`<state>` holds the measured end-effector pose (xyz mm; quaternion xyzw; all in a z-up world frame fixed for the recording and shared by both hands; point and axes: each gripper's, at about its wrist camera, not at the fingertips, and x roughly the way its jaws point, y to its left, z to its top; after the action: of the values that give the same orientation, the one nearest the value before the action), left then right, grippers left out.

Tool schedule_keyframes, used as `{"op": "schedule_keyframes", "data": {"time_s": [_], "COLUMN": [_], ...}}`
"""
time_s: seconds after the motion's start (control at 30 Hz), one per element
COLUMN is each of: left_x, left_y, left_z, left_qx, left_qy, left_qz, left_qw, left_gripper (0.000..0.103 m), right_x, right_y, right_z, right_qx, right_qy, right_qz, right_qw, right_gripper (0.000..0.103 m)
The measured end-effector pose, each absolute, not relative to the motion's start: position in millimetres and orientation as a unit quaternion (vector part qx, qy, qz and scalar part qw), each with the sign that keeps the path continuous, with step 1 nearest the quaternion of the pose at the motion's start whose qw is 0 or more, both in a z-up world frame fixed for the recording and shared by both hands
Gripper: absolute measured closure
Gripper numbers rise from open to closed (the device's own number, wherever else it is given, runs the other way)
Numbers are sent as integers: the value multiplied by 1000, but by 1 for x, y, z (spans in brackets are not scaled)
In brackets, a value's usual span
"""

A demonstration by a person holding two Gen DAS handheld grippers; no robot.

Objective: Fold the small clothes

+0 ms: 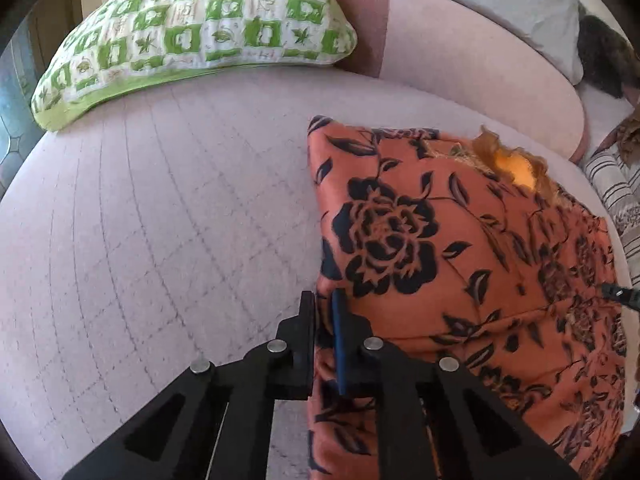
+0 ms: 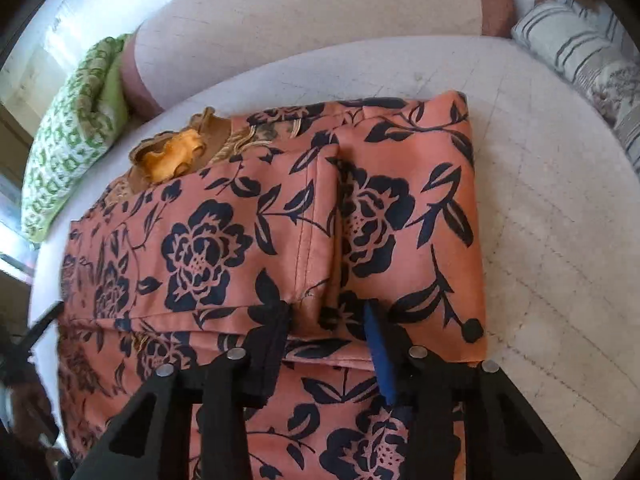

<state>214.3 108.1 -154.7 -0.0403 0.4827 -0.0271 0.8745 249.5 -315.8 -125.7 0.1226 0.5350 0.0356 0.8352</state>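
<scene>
Left gripper (image 1: 324, 312) clamps the floral garment's (image 1: 460, 260) left edge; right gripper (image 2: 330, 312) spread above it.

The orange floral garment (image 2: 248, 240) lies folded on the pale pink sofa seat (image 2: 552, 208), with a frilly yellow-gold collar (image 2: 172, 156) showing at its far left corner. The right gripper (image 2: 328, 312) sits over the garment's near fold, its fingers (image 2: 378, 340) spread apart (one black, one with a blue pad) and resting on the cloth. A green patterned pillow (image 2: 68, 148) lies at the left and a striped cushion (image 2: 584, 56) at the far right.
</scene>
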Motion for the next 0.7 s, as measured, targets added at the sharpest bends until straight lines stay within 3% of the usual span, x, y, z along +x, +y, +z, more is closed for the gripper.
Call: {"op": "schedule_keyframes", "data": {"time_s": [0.07, 0.13, 0.2, 0.27, 0.33, 0.37, 0.4, 0.47, 0.53, 0.57, 0.6, 0.63, 0.67, 0.7], "left_x": [210, 213, 223, 241, 263, 275, 283, 282, 280, 278, 274, 267, 260, 254], "left_y": [108, 106, 97, 87, 82, 80, 81, 82, 75, 73, 73, 74, 74, 74], "left_z": [-138, -115, -104, -108, -128, -148, -163, -164, -161, -158, -151, -141, -132, -125], "left_qx": [-42, -42, -19, -5, 9, 17, 15, 14, 41, 49, 49, 49, 53, 54], "left_qy": [466, 427, 402, 403, 436, 468, 494, 474, 469, 466, 459, 441, 421, 407], "left_qz": [-29, -42, -45, -54, -46, -38, -34, -33, -23, -18, -16, -16, -14, -15], "left_qw": [884, 902, 914, 914, 899, 883, 869, 880, 882, 883, 887, 896, 906, 912], "left_gripper": [90, 80, 52, 49, 51, 83, 90, 89, 89, 86, 86, 84, 78, 68], "right_x": [247, 246, 260, 281, 297, 305, 307, 303, 298, 294, 288, 281, 272, 268], "right_y": [-318, -317, -312, -308, -307, -304, -300, -296, -304, -316, -328, -344, -362, -374], "right_z": [-109, -85, -77, -85, -104, -119, -126, -123, -118, -112, -104, -95, -84, -79], "right_qx": [140, 151, 160, 158, 151, 143, 119, 89, 104, 140, 167, 189, 195, 191], "right_qy": [522, 480, 473, 485, 503, 521, 530, 519, 517, 513, 495, 468, 438, 425], "right_qz": [39, 57, 75, 64, 35, 37, 25, 13, 13, 24, 32, 35, 9, -21], "right_qw": [840, 863, 863, 858, 850, 840, 839, 850, 849, 847, 852, 863, 878, 885], "right_gripper": [30, 28, 23, 23, 23, 39, 49, 62, 64, 57, 41, 32, 20, 17]}}
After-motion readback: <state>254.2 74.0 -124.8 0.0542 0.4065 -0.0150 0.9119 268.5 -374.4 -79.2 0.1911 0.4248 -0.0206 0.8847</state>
